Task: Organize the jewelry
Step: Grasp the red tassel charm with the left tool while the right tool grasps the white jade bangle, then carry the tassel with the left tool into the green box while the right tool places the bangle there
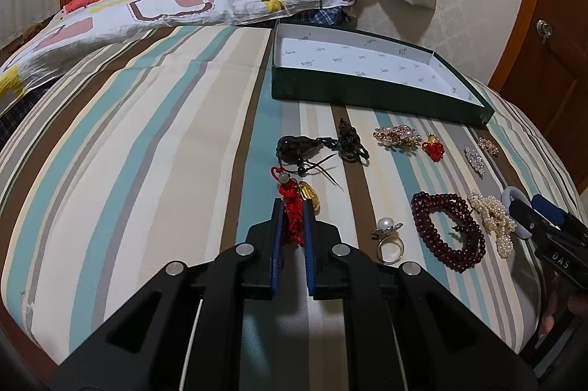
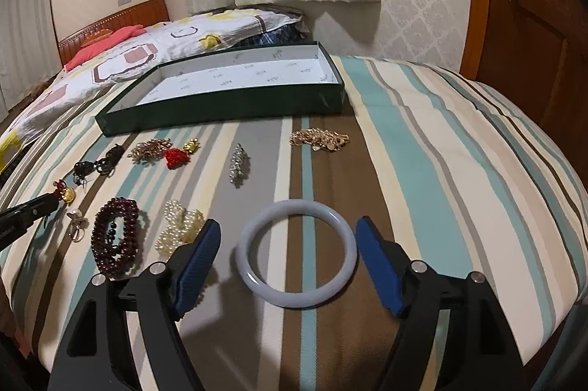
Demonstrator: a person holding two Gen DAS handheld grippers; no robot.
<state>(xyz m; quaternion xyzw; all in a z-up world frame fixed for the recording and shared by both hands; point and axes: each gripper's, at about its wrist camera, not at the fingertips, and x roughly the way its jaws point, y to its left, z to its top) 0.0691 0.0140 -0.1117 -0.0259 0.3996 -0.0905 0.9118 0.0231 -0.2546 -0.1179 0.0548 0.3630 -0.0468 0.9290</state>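
My left gripper (image 1: 293, 207) is shut on a red knotted charm (image 1: 293, 218) with a gold pendant (image 1: 309, 194), lying on the striped bed. My right gripper (image 2: 288, 229) is open, its fingers on either side of a pale jade bangle (image 2: 296, 253) lying flat on the bed. A shallow green box (image 1: 367, 89) with a white printed lining stands empty behind the jewelry; it also shows in the right wrist view (image 2: 220, 106). The right gripper shows in the left wrist view (image 1: 529, 212).
Spread on the bed: dark cord pendant (image 1: 294, 145), pearl ring (image 1: 387, 236), garnet bead bracelet (image 1: 446, 229), pearl piece (image 1: 494, 218), gold brooch (image 1: 397, 135), red charm (image 1: 433, 146), silver brooch (image 2: 239, 165), gold chain (image 2: 319, 138). A quilt (image 1: 147, 9) lies behind left.
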